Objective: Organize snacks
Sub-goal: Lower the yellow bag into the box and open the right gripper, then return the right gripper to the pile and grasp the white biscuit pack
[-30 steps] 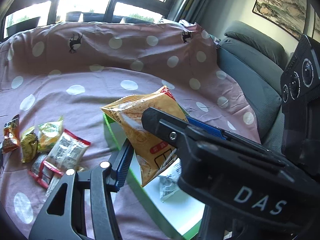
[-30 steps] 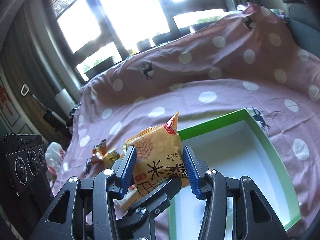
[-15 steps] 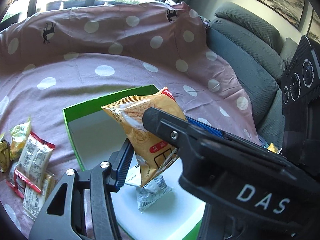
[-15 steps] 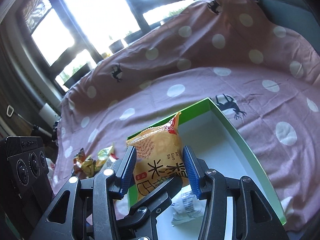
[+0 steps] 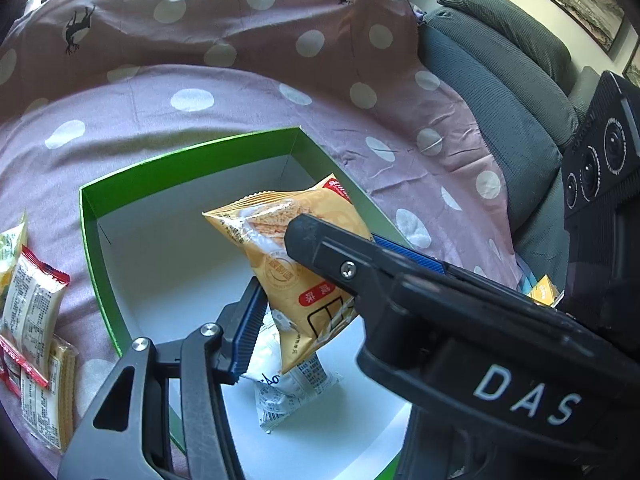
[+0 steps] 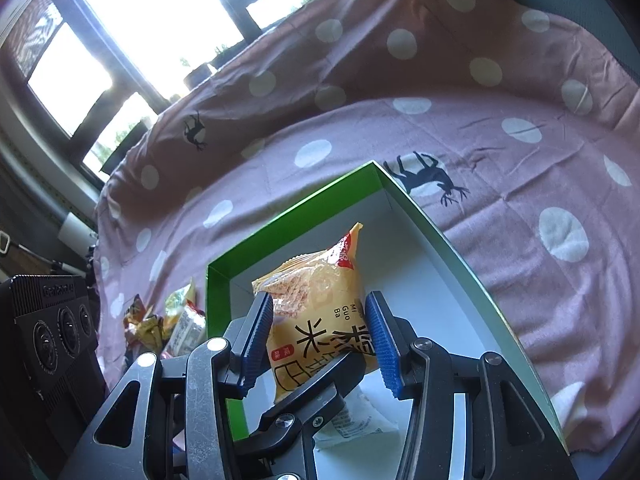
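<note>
The spotted pink cloth [image 5: 240, 92] spreads wide on every side of you, with the grey sofa [image 5: 500, 80] rising along its right edge. The green box [image 5: 188, 156] lies open on the cloth below your grippers. Its white floor shows bare from the packet out to the far wall and far corner [image 6: 376, 166], and the low green walls close it in left and right.

Your right gripper [image 6: 318, 304] reaches forward over the box, tilted down, both blue pads pressed on the sides of the orange packet [image 6: 316, 292]. Your left gripper [image 5: 316, 292] comes in from the left and crosses it. One pad [image 5: 248, 328] sits against the packet's lower edge, the other finger is hidden, so its grip cannot be told.

The packet hangs above the box floor, long axis roughly upright, red corner topmost. A white packet [image 5: 288, 392] lies flat just beneath it, and loose snacks [image 5: 32, 320] sit on the cloth left of the box
</note>
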Available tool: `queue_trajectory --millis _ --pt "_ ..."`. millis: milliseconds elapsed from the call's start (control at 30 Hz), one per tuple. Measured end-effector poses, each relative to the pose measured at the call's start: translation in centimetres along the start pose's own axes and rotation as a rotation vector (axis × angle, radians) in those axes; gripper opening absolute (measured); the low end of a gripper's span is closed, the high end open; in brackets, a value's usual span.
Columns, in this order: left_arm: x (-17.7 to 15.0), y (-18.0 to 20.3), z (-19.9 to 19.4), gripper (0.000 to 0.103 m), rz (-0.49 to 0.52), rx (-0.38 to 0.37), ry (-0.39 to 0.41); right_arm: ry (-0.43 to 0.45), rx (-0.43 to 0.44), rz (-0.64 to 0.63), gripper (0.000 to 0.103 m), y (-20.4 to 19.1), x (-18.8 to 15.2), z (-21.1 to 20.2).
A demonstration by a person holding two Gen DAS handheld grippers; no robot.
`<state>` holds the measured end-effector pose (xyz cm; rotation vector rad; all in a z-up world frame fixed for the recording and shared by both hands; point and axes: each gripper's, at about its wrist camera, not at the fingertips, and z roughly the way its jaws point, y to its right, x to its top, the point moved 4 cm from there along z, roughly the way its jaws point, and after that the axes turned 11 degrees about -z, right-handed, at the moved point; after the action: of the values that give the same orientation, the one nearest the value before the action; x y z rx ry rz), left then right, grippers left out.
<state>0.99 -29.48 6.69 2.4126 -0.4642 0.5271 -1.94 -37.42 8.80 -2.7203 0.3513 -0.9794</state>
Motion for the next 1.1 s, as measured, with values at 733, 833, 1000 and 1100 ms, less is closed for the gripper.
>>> queue_trajectory --millis 733,833,1000,1100 --pt "-0.2 -1.1 1.3 0.054 -0.072 0.035 -0.049 -0.082 -0.022 0.047 0.052 1.1 -0.7 1.9" --pt "-0.3 -1.3 -0.5 0.061 -0.074 0.010 -0.014 -0.046 -0.020 0.023 0.058 0.2 -0.3 1.0" --pt "-0.5 -2.8 -5.1 0.071 -0.098 0.009 0.078 0.034 -0.004 -0.036 0.072 -2.3 0.3 -0.9" --pt "-0.9 -4.3 -8.2 0.077 -0.135 0.006 0.137 0.069 -0.007 -0.086 0.076 -4.2 0.4 -1.8"
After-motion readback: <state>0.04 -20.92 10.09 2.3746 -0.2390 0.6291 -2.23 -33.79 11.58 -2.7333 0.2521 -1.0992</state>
